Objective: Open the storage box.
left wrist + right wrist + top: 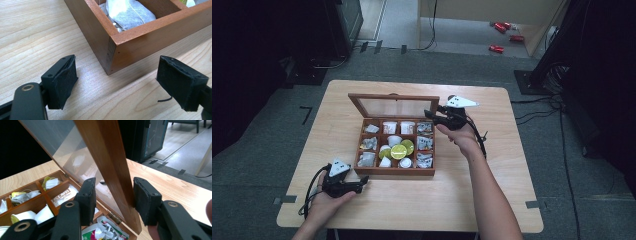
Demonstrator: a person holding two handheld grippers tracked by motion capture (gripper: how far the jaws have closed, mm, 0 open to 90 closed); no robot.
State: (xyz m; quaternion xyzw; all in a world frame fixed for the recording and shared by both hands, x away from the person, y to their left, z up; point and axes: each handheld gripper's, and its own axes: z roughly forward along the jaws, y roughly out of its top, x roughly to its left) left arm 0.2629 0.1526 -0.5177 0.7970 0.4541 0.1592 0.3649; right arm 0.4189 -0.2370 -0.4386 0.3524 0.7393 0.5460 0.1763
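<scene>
At the table's [492, 200] near edge, about seven o'clock from the wooden tea box [394, 171], the left gripper [362, 182] rests on the wood in the person's left hand [324, 202]. Its jaws stand wide apart with nothing between them, and in the left gripper view they frame the box's near corner [112, 53], which lies just ahead without touching either pad; a white tea bag [130, 13] lies in the compartment behind that corner. The box sits mid-table, its compartments filled with sachets, cups and green-lidded pods [399, 150]. Farther off, at the box's one o'clock corner, the right gripper [430, 115] straddles the side rail of the raised glass lid [110, 167]. One pad [143, 197] touches the rail; the other [88, 197] stands slightly clear.
</scene>
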